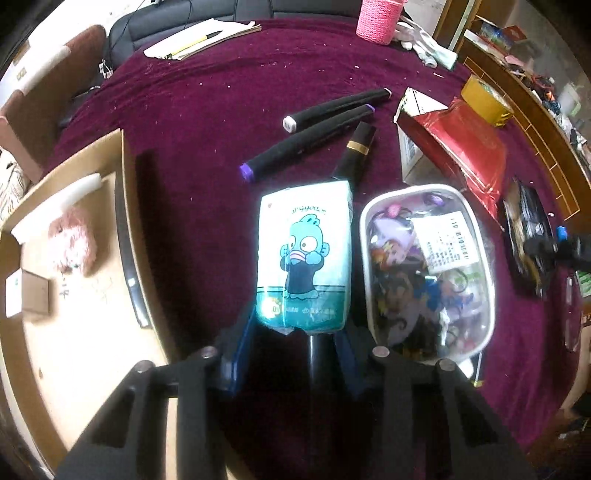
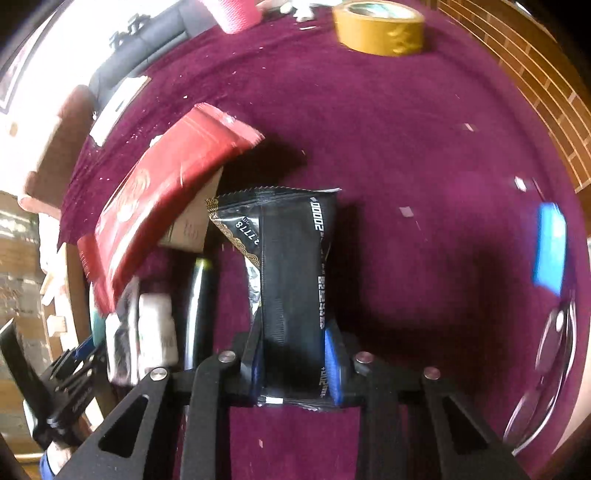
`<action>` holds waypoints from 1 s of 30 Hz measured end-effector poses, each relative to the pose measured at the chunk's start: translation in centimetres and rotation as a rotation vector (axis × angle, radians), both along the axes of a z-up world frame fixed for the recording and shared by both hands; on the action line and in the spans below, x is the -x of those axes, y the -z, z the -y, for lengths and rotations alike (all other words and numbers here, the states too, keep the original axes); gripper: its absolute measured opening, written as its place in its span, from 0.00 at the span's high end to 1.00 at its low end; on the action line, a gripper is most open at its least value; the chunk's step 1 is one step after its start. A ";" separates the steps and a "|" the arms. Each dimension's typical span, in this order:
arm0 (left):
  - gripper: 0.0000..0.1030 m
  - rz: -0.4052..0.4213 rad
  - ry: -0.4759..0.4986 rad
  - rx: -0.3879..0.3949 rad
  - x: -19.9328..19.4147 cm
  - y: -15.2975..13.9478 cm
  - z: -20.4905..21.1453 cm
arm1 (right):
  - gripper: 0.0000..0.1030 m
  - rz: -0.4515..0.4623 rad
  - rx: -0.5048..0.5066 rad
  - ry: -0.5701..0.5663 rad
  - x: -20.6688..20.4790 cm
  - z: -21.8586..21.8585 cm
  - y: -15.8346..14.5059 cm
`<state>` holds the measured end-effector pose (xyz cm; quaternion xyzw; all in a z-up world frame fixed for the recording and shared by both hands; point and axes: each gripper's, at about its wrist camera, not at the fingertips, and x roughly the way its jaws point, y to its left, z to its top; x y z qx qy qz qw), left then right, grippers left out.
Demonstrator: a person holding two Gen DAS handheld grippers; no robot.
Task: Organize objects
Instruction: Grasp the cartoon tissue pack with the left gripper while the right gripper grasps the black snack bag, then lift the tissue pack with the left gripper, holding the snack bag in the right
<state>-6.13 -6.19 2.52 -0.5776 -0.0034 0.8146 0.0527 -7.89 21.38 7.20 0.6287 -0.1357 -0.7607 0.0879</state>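
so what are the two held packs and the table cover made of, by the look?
Tissue pack in the left tool: soft printed plastic film, glossy, crinkled at the end. Black sachet in the right tool: shiny foil-like film with serrated seal edge. Table cover: maroon pile fabric, probably velvet, matte and linty.

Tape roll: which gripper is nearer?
Right, probably. The right gripper, shut on the black packet, has the tape roll straight ahead; the left gripper, holding the tissue pack, sees it far off right.
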 end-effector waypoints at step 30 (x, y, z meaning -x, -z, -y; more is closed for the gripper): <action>0.62 -0.104 0.188 -0.148 -3.5 -3.7 -3.7 | 0.72 -0.007 0.051 0.006 -3.7 0.5 -1.1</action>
